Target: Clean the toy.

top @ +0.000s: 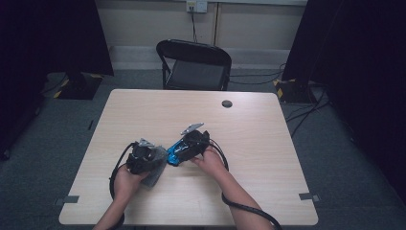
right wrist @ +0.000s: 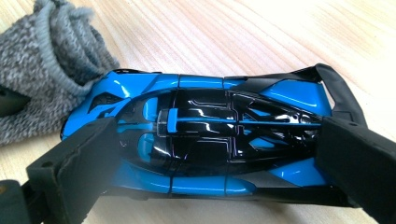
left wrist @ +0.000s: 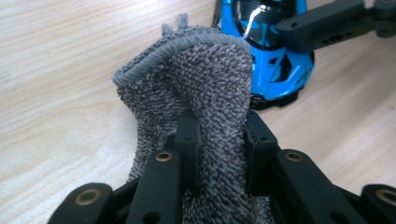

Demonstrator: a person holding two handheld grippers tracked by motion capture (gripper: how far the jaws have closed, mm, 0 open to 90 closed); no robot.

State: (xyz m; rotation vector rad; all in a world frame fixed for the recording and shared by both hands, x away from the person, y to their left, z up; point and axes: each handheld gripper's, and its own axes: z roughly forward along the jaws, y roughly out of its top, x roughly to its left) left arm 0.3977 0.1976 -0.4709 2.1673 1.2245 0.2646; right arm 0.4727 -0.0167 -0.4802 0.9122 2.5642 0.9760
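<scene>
A grey terry cloth point(left wrist: 205, 79) stands bunched between the jaws of my left gripper point(left wrist: 223, 135), which is shut on it. In the high view this gripper point(top: 152, 162) sits left of centre on the table with the cloth point(top: 155, 173) hanging under it. My right gripper point(right wrist: 219, 154) is shut on a blue and black toy car point(right wrist: 210, 135), one jaw at each end. The cloth point(right wrist: 42, 84) touches one end of the car. From above, the car point(top: 173, 154) lies low over the table between the two hands, with the right gripper point(top: 179, 151) holding it.
The light wooden table point(top: 249, 143) has a round cable hole point(top: 227, 103) near its far edge. A black folding chair point(top: 196, 64) stands behind it. Cables trail from both grippers toward the near edge.
</scene>
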